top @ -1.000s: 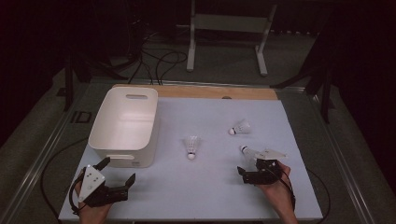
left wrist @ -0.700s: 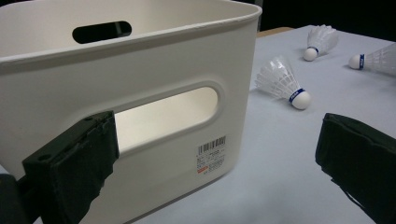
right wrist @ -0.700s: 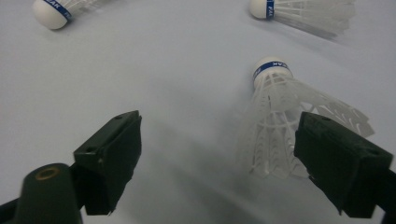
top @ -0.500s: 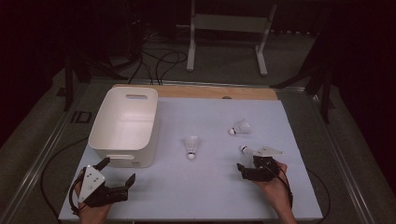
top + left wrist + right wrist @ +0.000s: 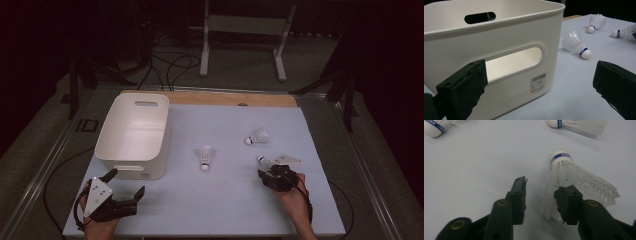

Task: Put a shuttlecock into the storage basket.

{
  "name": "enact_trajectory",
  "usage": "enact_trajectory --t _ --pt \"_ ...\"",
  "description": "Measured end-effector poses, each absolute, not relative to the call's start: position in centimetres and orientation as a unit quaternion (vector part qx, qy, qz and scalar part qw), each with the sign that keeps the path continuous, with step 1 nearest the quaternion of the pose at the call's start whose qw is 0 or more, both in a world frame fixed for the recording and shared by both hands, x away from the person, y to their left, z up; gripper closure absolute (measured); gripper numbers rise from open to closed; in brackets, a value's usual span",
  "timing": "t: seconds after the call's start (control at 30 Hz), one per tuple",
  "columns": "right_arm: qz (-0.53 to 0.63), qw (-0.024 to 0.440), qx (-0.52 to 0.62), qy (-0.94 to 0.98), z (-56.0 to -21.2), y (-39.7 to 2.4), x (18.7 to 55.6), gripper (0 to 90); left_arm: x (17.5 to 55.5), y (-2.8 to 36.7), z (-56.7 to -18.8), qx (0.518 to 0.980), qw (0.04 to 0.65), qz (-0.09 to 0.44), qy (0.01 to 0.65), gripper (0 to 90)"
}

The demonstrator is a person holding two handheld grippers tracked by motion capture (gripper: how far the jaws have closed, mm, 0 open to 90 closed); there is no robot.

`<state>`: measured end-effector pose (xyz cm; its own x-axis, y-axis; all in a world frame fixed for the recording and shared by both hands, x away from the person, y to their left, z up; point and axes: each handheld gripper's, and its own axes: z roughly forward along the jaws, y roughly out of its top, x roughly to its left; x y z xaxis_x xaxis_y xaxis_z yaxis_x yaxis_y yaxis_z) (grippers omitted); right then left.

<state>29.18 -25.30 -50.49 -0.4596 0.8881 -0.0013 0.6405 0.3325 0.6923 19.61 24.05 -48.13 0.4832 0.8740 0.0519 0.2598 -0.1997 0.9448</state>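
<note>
Tabletop point(image 5: 230, 210), pale blue, spans mid-frame. White plastic bin point(image 5: 134, 134) stands at left. Left gripper point(image 5: 125, 189), lower left: fingers wide apart, gripping nothing. Right gripper point(image 5: 541, 200), lower right: fingers have just been closing; one presses the nearest shuttlecock point(image 5: 574, 180) skirt, the other stands clear of it.

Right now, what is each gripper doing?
Left gripper: open, holding nothing.
Right gripper: jaws just closing around a shuttlecock, with one jaw apart from it.

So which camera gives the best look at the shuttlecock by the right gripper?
The right gripper view: the shuttlecock is close up, its skirt between the jaws. The high view shows it small; the left gripper view catches it at the edge.
</note>
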Motion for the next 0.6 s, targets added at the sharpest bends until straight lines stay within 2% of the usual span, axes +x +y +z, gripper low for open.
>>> enact_trajectory --t 0.13,0.43,0.6 --pt "0.318 0.195 0.484 0.791 -50.54 -25.40 29.31 67.9 19.62 24.01 -48.15 0.708 0.490 0.314 0.400 0.0" --pt "0.311 0.199 0.485 0.793 -50.21 -25.50 29.43 87.6 19.61 23.92 -48.16 0.711 0.486 0.316 0.399 0.0" --pt "0.308 0.205 0.479 0.796 -49.75 -25.57 29.48 89.3 19.62 23.90 -48.16 0.710 0.486 0.317 0.399 0.0"
